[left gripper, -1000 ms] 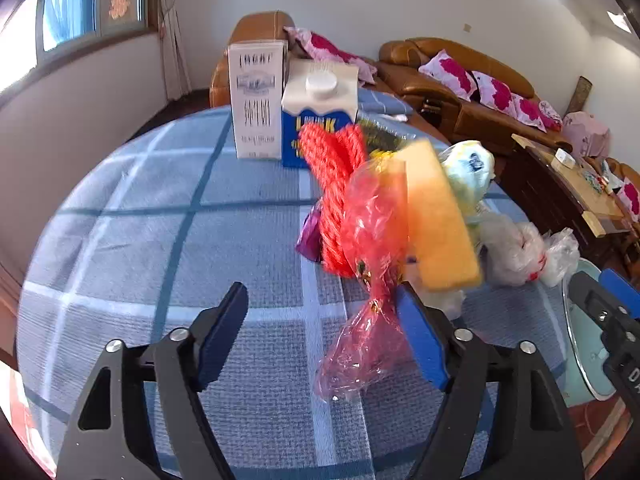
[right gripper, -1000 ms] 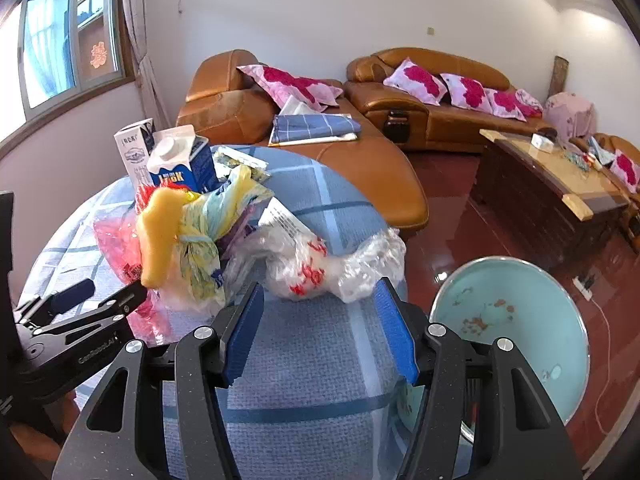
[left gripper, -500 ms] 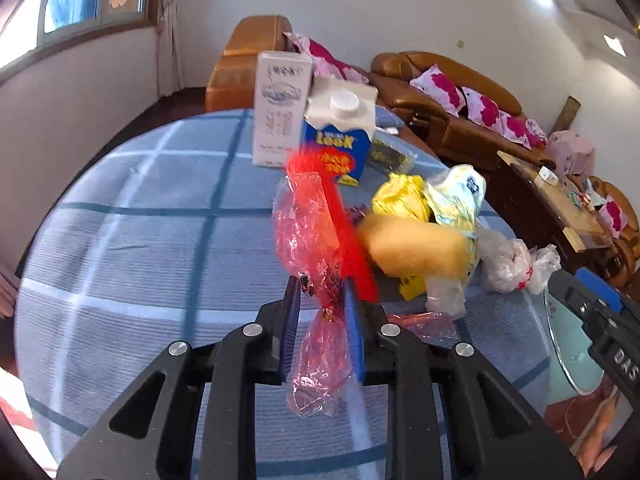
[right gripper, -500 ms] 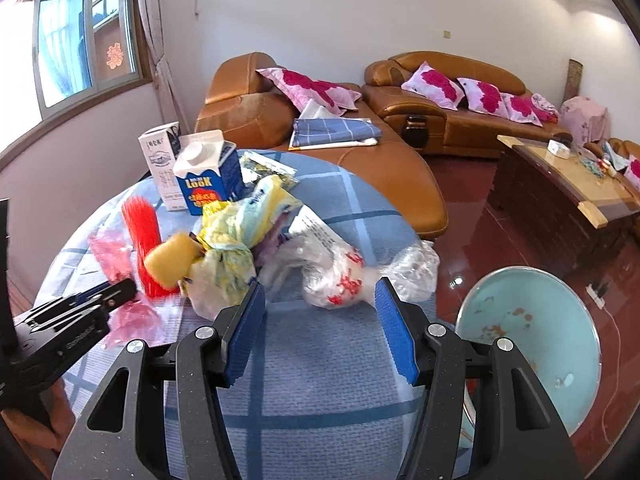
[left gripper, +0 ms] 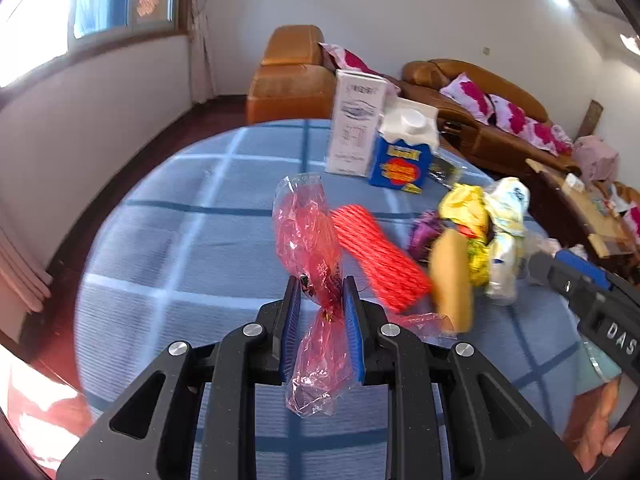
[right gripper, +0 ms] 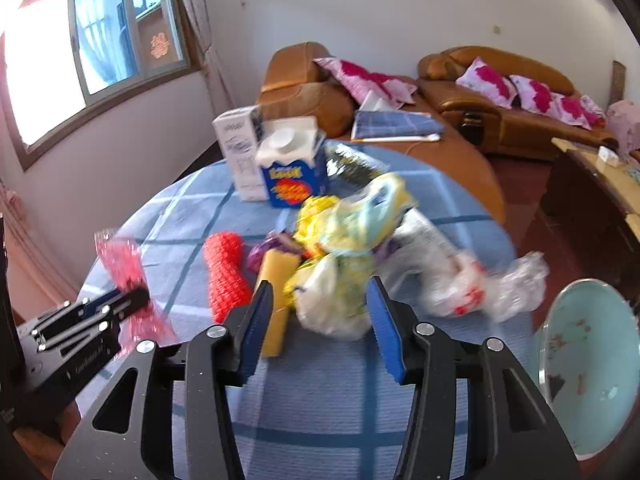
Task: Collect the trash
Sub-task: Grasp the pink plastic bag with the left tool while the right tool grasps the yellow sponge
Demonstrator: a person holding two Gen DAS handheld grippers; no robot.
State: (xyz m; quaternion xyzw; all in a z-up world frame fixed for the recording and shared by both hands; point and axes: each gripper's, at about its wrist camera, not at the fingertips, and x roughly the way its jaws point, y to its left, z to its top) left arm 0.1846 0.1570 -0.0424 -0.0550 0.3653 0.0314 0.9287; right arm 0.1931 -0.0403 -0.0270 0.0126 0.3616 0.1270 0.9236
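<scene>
Wrapper [left gripper: 310,280] upright between fingers [left gripper: 352,320]

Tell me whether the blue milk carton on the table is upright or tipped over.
Upright. The blue milk carton stands on its base on the table, its white cap facing up, beside the white carton.

The letters "DAS" are seen in white on the right gripper [left gripper: 592,300]. Print on the blue carton [right gripper: 294,176] is too blurred to be read.

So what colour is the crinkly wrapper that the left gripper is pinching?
Red and see-through. The crinkly wrapper shows best in the left wrist view, clamped in the left gripper.
</scene>
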